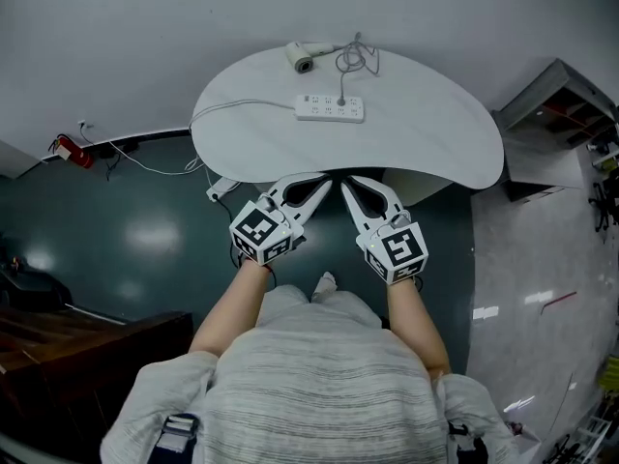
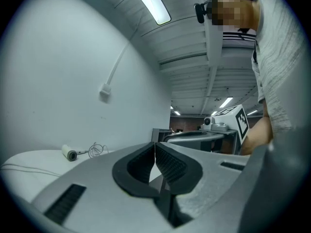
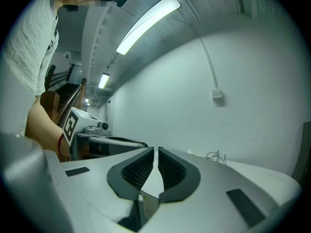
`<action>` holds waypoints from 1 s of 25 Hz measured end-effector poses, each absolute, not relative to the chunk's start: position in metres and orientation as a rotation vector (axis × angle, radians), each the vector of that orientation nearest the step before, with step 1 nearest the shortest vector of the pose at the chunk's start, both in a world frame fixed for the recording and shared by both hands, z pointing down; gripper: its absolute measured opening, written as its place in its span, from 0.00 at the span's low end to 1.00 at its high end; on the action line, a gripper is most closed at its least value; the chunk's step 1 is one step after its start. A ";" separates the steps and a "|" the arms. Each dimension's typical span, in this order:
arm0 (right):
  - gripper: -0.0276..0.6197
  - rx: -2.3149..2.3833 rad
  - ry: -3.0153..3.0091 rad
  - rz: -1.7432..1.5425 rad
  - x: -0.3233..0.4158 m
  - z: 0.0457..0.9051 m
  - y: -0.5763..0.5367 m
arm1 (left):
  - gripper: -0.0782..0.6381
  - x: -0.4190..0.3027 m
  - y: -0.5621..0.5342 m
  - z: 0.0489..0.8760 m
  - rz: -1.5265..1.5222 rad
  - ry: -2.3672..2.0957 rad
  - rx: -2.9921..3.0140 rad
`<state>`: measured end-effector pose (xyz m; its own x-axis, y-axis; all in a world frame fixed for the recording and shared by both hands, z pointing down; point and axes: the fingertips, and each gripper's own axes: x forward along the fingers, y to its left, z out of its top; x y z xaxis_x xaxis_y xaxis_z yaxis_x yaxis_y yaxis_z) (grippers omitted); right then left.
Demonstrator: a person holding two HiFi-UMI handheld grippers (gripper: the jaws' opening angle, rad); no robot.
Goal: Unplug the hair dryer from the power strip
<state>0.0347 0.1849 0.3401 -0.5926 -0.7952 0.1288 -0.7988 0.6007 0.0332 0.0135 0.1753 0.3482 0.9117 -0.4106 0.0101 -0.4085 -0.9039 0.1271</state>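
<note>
Head view — left tool (image 1: 324,178), right tool (image 1: 345,181) closed, empty — hair dryer (image 1: 302,57) well beyond.

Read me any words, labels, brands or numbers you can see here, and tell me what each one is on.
No readable text anywhere.
Power strip: any print too small to read.
Hair dryer: no legible label.
Marker cubes on left gripper and right gripper: square patterns, no words.

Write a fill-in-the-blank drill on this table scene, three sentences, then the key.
1. On the white rounded table, the white hair dryer lies ___ from the person than the white rectangular power strip.
2. The left gripper holds ___.
3. The right gripper's fingers are ___, not open.
Missing words: farther; nothing; shut.
</note>
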 end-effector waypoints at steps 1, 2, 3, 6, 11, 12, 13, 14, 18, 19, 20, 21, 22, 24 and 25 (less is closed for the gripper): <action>0.09 1.341 -2.696 0.042 0.039 0.340 0.181 | 0.12 0.018 0.172 0.349 -0.021 -0.636 2.949; 0.09 1.333 -2.701 0.044 0.041 0.340 0.178 | 0.12 0.021 0.168 0.349 -0.021 -0.640 2.949; 0.09 1.325 -2.705 0.048 0.044 0.341 0.174 | 0.12 0.024 0.163 0.350 -0.025 -0.645 2.946; 0.09 1.301 -2.710 0.058 0.050 0.344 0.158 | 0.12 0.029 0.145 0.353 -0.011 -0.674 2.938; 0.09 1.260 -2.686 0.070 0.058 0.356 0.127 | 0.12 0.039 0.110 0.366 0.042 -0.675 2.942; 0.09 1.251 -2.677 0.066 0.059 0.359 0.120 | 0.12 0.041 0.101 0.368 0.046 -0.670 2.943; 0.09 1.244 -2.668 0.064 0.061 0.363 0.112 | 0.12 0.044 0.093 0.371 0.048 -0.663 2.943; 0.09 1.240 -2.659 0.066 0.063 0.366 0.103 | 0.12 0.048 0.084 0.373 0.048 -0.654 2.941; 0.09 1.244 -2.619 0.100 0.072 0.379 0.059 | 0.12 0.059 0.042 0.385 0.087 -0.617 2.946; 0.09 1.249 -2.607 0.109 0.074 0.382 0.047 | 0.12 0.061 0.030 0.389 0.112 -0.610 2.952; 0.09 1.254 -2.596 0.119 0.077 0.385 0.034 | 0.12 0.062 0.018 0.394 0.145 -0.605 2.959; 0.09 1.256 -2.585 0.128 0.078 0.388 0.022 | 0.12 0.062 0.006 0.399 0.182 -0.601 2.969; 0.09 1.253 -2.575 0.136 0.079 0.392 0.010 | 0.12 0.062 -0.006 0.404 0.223 -0.596 2.981; 0.09 1.245 -2.554 0.148 0.078 0.400 -0.011 | 0.13 0.059 -0.028 0.416 0.305 -0.581 3.004; 0.09 1.242 -2.544 0.154 0.077 0.404 -0.021 | 0.13 0.058 -0.038 0.422 0.338 -0.572 3.010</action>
